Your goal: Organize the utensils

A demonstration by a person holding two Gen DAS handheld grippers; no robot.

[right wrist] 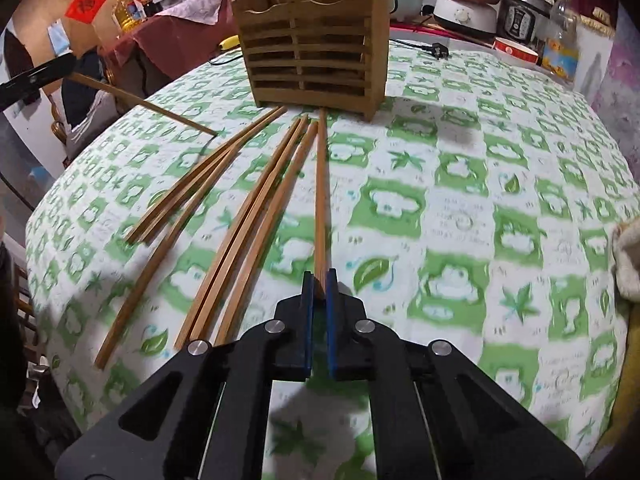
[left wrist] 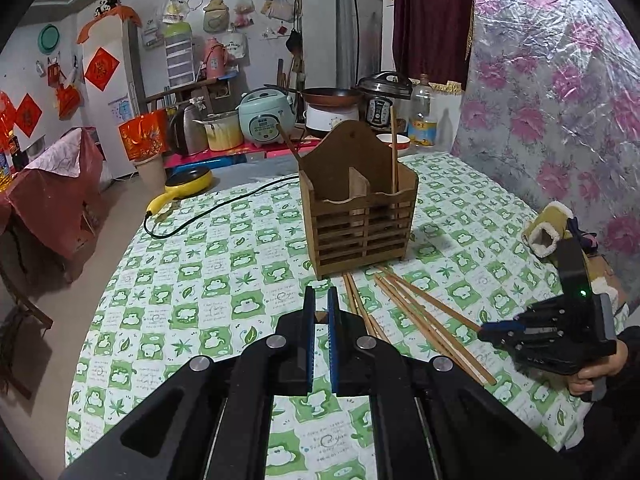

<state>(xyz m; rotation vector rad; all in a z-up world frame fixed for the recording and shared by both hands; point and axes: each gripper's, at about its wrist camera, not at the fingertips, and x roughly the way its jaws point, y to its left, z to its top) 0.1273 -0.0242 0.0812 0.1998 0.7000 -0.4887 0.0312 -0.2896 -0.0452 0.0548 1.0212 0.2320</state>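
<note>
Right claw (right wrist: 319, 280) clamped on one chopstick (right wrist: 321, 200) by its near end, probably for lifting into the wooden holder (right wrist: 312, 52) just beyond. Left claw (left wrist: 321, 300) pinching another stick, raised off the counter (right wrist: 480, 160). Loose chopsticks (right wrist: 240, 208) fanned out below the holder.

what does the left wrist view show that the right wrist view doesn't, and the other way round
Only the left wrist view: the person's hand gripping the handle of the right claw, seen from the side. Only the right wrist view: the right claw's chopstick pinched between its pads, and the left claw's chopstick jutting full length from the left claw. Both: the wooden holder and loose chopsticks on the green checked cloth.
</note>
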